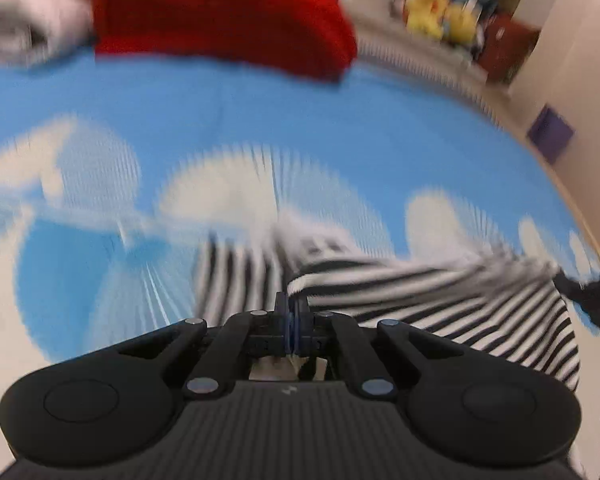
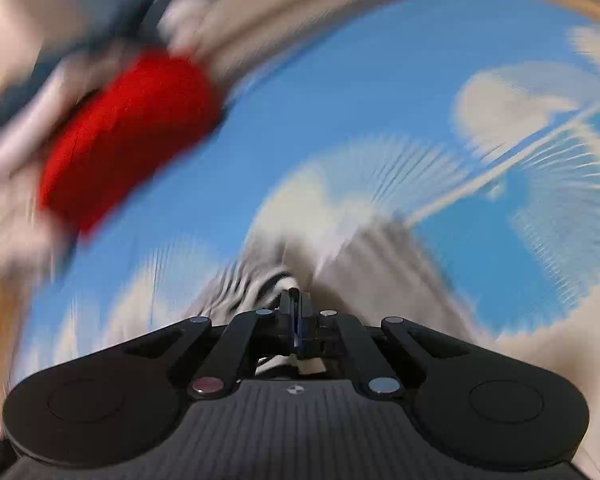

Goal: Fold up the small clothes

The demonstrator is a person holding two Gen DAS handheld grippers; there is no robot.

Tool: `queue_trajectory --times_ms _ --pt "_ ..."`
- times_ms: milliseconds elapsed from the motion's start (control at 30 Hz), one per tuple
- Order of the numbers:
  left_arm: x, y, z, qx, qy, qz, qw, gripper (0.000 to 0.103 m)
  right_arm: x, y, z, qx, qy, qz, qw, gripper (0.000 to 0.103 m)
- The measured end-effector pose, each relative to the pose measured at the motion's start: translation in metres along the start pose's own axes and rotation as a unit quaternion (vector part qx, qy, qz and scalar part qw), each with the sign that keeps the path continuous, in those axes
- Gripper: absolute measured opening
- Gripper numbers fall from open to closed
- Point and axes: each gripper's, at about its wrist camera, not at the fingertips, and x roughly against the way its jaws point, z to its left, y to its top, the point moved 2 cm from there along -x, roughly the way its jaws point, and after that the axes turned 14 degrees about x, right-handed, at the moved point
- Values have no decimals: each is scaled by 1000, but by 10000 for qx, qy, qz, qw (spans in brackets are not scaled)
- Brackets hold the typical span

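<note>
A black-and-white striped garment (image 1: 440, 296) hangs stretched between my two grippers above a blue cloth with white clouds (image 1: 228, 120). My left gripper (image 1: 293, 304) is shut on its white-edged hem at the left end. My right gripper (image 2: 296, 300) is shut on another part of the striped garment (image 2: 260, 284), which is blurred there. The right gripper's black tip (image 1: 596, 296) shows at the right edge of the left wrist view. Both views are motion-blurred.
A folded red garment (image 1: 220, 12) lies at the far side of the cloth, also in the right wrist view (image 2: 128, 132), with grey-white clothes (image 1: 24, 24) beside it. Yellow plush toys (image 1: 440, 12) sit beyond the table by a cream wall.
</note>
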Motion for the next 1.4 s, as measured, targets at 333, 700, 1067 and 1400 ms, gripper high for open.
queue_trajectory --times_ms 333,700,1067,1400 --pt "37 6 -12 -383 -455 -150 9981 6 -14 -17 -17 -389 -699 509 9955 25" --pt "-22 -52 15 -1017 1080 925 9846 24 -44 -61 15 1094 30 2080 9720 31" --pt "-28 -63 11 -1168 1001 872 9842 28 -38 -67 28 2025 85 2067 9572 38" --pt "120 -77 -7 -1333 140 -631 9890 48 73 -32 33 2265 181 343 9732 39"
